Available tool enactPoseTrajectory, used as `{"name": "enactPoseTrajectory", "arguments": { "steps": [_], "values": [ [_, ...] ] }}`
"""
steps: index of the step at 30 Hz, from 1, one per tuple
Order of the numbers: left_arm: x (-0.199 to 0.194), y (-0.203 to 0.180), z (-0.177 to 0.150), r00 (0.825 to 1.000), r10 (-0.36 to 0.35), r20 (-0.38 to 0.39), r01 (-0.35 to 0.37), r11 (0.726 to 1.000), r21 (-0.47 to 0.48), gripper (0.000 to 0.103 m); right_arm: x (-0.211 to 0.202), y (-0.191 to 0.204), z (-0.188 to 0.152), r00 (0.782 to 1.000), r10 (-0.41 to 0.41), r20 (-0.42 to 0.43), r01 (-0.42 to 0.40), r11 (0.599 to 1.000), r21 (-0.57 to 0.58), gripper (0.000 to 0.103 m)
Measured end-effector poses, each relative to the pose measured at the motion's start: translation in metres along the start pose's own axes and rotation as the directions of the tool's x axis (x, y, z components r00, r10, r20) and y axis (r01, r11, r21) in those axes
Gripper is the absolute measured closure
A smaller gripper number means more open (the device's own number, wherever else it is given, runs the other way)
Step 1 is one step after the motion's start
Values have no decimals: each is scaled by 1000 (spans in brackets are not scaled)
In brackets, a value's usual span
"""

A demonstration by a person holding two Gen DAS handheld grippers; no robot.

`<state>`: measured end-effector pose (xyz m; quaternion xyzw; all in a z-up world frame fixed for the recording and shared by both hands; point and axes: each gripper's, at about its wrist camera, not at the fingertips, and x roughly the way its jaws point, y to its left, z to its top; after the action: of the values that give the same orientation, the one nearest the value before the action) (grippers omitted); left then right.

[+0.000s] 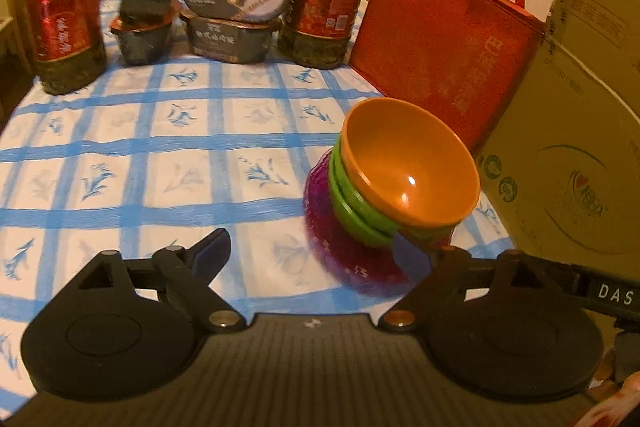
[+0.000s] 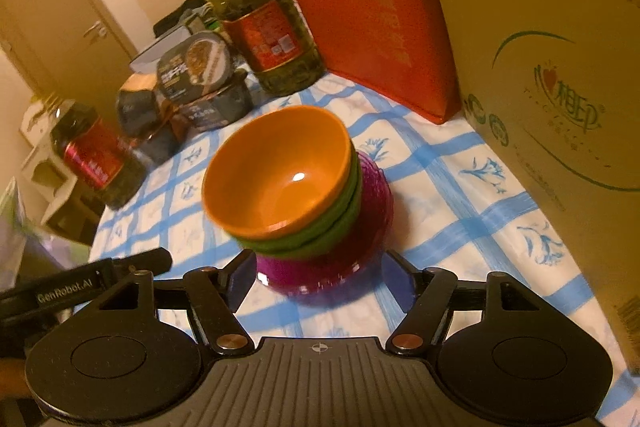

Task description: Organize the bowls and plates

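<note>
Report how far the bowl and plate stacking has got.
Done: orange bowl nests in green bowls on the purple plate, one stack on the checked tablecloth. In hand: nothing; left gripper and right gripper are both open. Left: no loose dishes visible.

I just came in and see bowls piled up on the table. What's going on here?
A person is tidying dishes with a hand-held gripper in each hand. An orange bowl sits nested in green bowls on a purple plate, stacked on the checked tablecloth. Both the left gripper and the right gripper are open and hold nothing; the stack stands by itself.
</note>
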<state>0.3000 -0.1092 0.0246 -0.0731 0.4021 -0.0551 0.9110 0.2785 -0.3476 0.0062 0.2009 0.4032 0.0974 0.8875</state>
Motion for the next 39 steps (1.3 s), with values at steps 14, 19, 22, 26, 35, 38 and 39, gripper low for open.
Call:
{"name": "enactPoseTrajectory", "arguments": {
  "steps": [14,19,22,26,35,38,39],
  "values": [
    [-68,9,-68,998,43,55,-44,999,22,3,-55,23,-71,999,-46,19,47,993,-106,33],
    [-86,9,-92,998,40,49,-42,998,50,3,-72,29,-93,998,-58,35,63,987,-149,33],
    [-96,10,-106,998,49,38,-51,997,51,4,-82,30,-103,997,-67,46,73,985,-155,33],
    [-108,12,-120,997,67,25,-68,997,43,4,-92,35,-116,996,-76,44,83,980,-182,33],
    [-131,16,-146,998,69,-2,-69,998,14,4,-108,47,-136,997,-67,41,74,974,-216,33],
    [-136,15,-153,998,66,-17,-66,998,-3,4,-112,50,-141,997,-65,38,72,972,-225,33],
    [-137,16,-155,998,62,-19,-62,998,-11,4,-113,50,-143,997,-67,37,73,971,-227,33]
  ]
}}
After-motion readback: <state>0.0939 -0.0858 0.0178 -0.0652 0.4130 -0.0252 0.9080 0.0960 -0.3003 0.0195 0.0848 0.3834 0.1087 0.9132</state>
